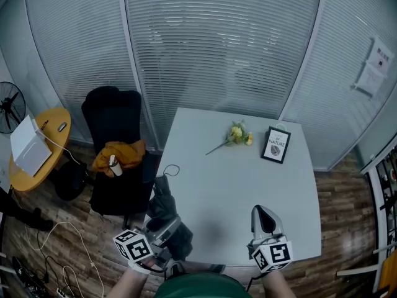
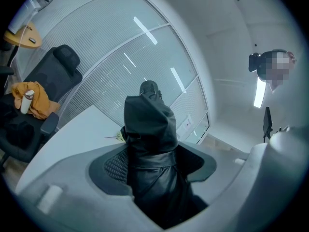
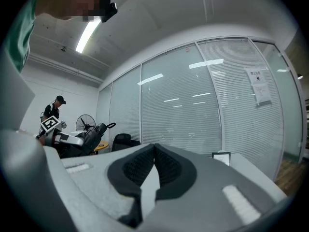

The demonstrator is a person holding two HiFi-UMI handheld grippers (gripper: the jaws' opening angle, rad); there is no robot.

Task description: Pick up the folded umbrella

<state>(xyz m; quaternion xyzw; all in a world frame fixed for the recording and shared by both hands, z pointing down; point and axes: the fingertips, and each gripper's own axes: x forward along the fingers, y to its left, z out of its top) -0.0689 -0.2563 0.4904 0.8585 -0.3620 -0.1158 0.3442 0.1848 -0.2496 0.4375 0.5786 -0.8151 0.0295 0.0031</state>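
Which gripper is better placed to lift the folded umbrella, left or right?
Left. The left gripper has its jaws clamped on the black folded umbrella. The right gripper is shut on nothing, over the white table and off to the umbrella's side.

umbrella (image 2: pixel 147 129): black cloth, creased, faint sheen
tabletop (image 1: pixel 236 191): smooth, matt, pale
floor (image 1: pixel 347 203): wood planks, glossy
left tool (image 2: pixel 154 164): matt grey plastic, dark ribbed inner faces

Looked steeply down from head height onto the white table (image 1: pixel 248 185), both grippers at the lower edge. Rode the left gripper (image 1: pixel 162 223), tilted upward, folded umbrella (image 2: pixel 149 149) filling the foreground. Rode the right gripper (image 1: pixel 265 213), faced level across the table. Shared the black chair (image 1: pixel 111 123) in all three.
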